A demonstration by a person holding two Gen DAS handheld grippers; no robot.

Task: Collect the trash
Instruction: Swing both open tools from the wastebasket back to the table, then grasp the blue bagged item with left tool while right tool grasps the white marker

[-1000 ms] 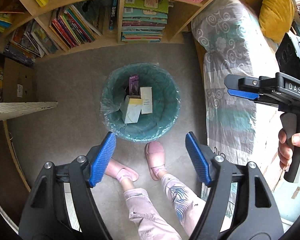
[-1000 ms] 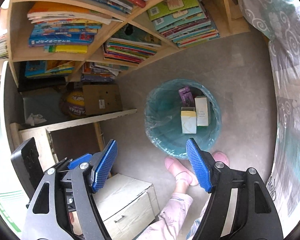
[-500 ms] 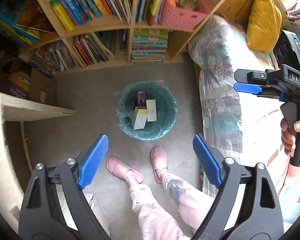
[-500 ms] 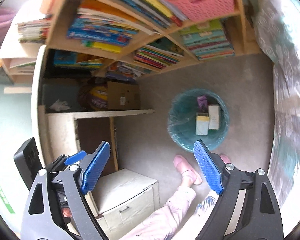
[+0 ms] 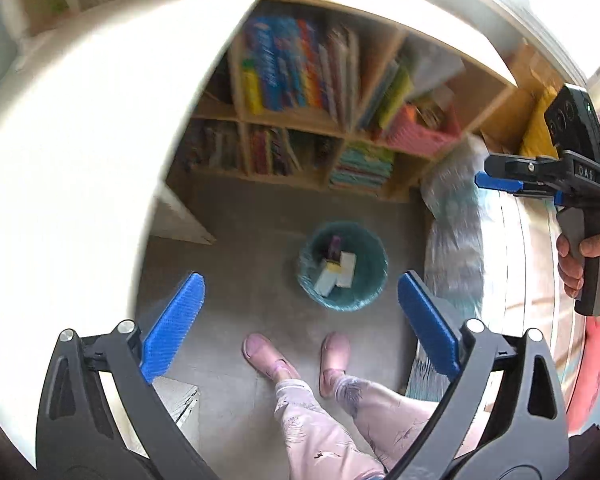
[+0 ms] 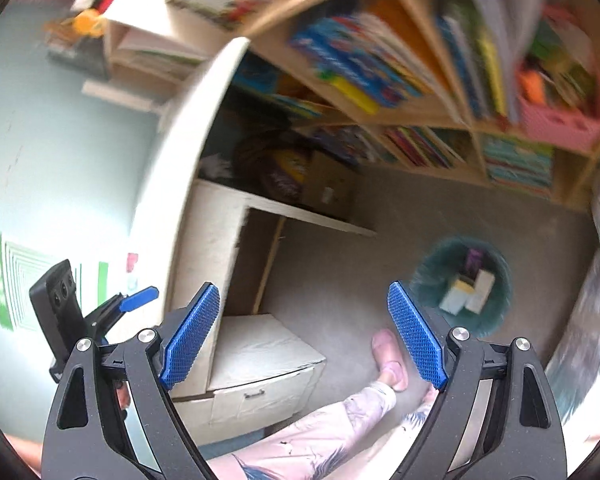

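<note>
While both claws gape empty, a white desk edge (image 5: 100,140) looms left of the bin (image 5: 342,266) holding boxes (image 5: 334,274).

The only lettering I can read is "DAS", in pale capitals on the black body of my right tongs (image 5: 496,182), seen from my left-hand camera. The book spines on the shelves (image 5: 300,80), the boxes in the bin (image 5: 342,266) and the green-and-white sheet (image 6: 4,280) on my worktop all carry print, but it is too blurred or too small for me to make out.
</note>
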